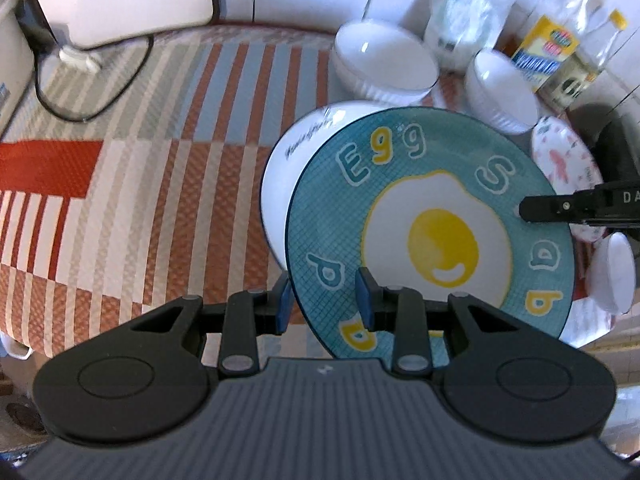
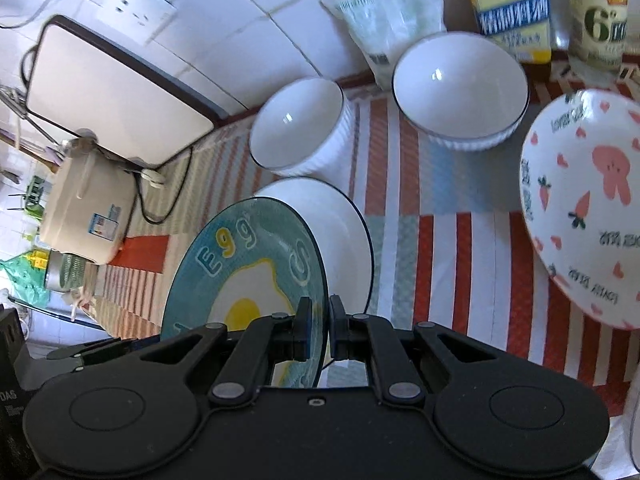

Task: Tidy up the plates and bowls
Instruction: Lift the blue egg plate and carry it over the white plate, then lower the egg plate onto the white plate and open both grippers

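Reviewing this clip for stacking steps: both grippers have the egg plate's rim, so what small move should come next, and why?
Probably lower the egg plate flat onto the white plate behind it. Left gripper and right gripper both clamp its rim, it hangs tilted, and the white plate lies bare on the striped mat.

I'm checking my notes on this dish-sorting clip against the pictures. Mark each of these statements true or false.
1. Both grippers grip the blue egg plate by its rim. True: the left gripper and the right gripper each clamp an edge.
2. A white plate lies behind the egg plate. True.
3. The two white ribbed bowls are stacked. False: they stand side by side, apart.
4. The pink rabbit plate sits under the egg plate. False: it lies off to the side.
5. The cloth is plain white. False: it is striped orange, white and grey-blue.
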A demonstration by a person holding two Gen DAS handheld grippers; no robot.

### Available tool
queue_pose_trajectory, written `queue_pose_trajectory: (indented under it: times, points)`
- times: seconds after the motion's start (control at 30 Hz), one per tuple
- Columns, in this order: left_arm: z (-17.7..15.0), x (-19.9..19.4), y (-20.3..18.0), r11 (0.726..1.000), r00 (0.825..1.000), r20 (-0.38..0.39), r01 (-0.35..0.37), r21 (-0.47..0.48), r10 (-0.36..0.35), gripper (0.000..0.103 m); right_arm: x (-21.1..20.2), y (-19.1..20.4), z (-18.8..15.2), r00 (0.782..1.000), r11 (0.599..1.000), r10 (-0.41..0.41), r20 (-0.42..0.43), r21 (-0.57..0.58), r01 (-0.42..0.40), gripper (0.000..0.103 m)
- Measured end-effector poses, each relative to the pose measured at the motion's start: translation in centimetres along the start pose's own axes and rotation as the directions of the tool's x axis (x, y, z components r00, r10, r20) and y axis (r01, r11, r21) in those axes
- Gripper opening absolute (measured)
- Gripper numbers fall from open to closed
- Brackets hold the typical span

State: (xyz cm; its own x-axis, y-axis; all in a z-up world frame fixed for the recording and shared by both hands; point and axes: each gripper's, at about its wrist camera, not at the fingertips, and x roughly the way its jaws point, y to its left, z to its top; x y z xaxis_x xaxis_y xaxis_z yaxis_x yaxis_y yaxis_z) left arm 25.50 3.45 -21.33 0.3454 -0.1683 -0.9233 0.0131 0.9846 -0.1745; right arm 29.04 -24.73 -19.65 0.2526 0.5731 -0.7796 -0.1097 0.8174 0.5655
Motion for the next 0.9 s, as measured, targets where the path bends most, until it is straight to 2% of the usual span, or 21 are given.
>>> queue_pose_trajectory:
  times: [0.13,0.33,0.6,0.8,0.9]
  points:
    - [0.9,2.2,1.1,1.0,0.997,-0.07,0.01,-0.027,-0.011,0.031,2.1,0.5,0.7,0.999,0.999,-0.045,-0.027,-0.018,0.045,0.012]
    - [2.1,4.2,1.7,1.0,0.994,-0.114,0.005,0.025,-0.002,0.031,3.9,-0.4,0.5,0.998,0.997,-0.056,-0.035,0.045,0.058,0.012]
    - [3.8,5.4,1.8,0.997,0.988,-0.15,-0.024,0.075,0.035,0.031,5.5,0.0,0.1,0.995,0.994,-0.096,-0.041,0.04,0.097,0.015]
    - [5.6,6.4,1.7,0.995,0.984,-0.168,-0.049,0.09,0.063,0.031,6.2,1.0,0.3,0.989,0.989,-0.149,-0.025,-0.022,0.148,0.018]
    - [6.4,6.6,1.3,0.99,0.983,-0.159,-0.074,0.121,0.093,0.031,6.7,2.4,0.5,0.98,0.975,-0.197,-0.012,-0.108,0.195,0.023]
